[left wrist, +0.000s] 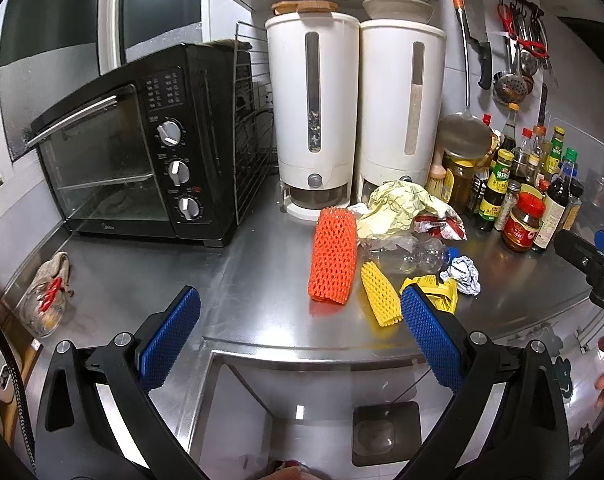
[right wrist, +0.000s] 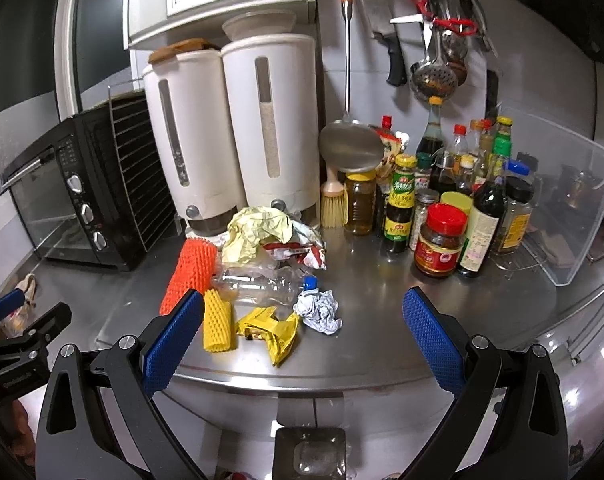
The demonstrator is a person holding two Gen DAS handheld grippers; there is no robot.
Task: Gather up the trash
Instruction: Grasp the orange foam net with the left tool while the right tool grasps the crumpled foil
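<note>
The crumpled paper (right wrist: pixel 258 232) hides part of the red wrapper (right wrist: pixel 302 250); bottle labels (right wrist: pixel 402 200) are too small to read.

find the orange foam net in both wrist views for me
Left wrist: the orange foam net lies right of centre on the steel counter, ahead of the open left claw.
Right wrist: the orange foam net is left of centre, beyond the open right claw.
Shared landmark: the small yellow foam net just beside it.
</note>
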